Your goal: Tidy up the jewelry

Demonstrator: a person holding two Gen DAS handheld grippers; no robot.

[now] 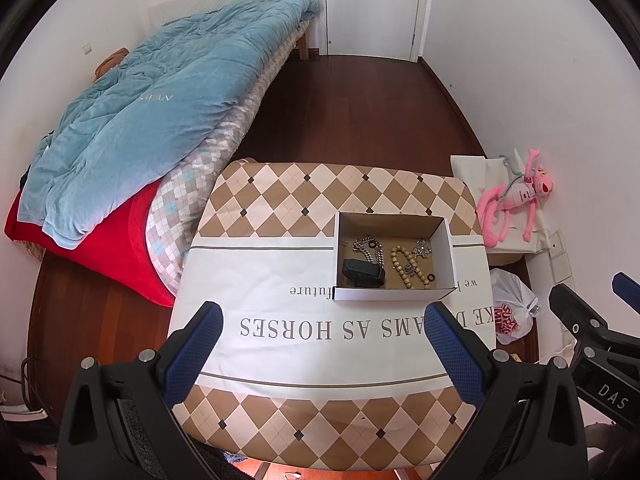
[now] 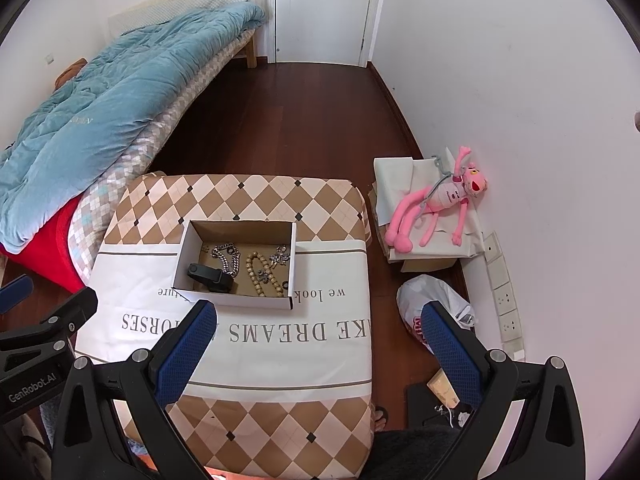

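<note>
Jewelry lies gathered in an open cardboard box that sits on the table, which is covered with a diamond-patterned cloth carrying printed lettering. Inside the box a silver chain rests toward the left, a black strap-like piece lies across its near end, and a string of tan beads curls beside them. A small silver ornament sits near the box's right wall, with a dark ring just in front of it.

The left hand-held gripper hovers above the near part of the table, fingers spread wide and empty. The right hand-held gripper hangs to the right of it, also spread wide with nothing between its fingers; one finger sits over the table, the other over the floor.

A bed with a blue quilt stands to the left, and a pink plush toy lies by the right wall.
</note>
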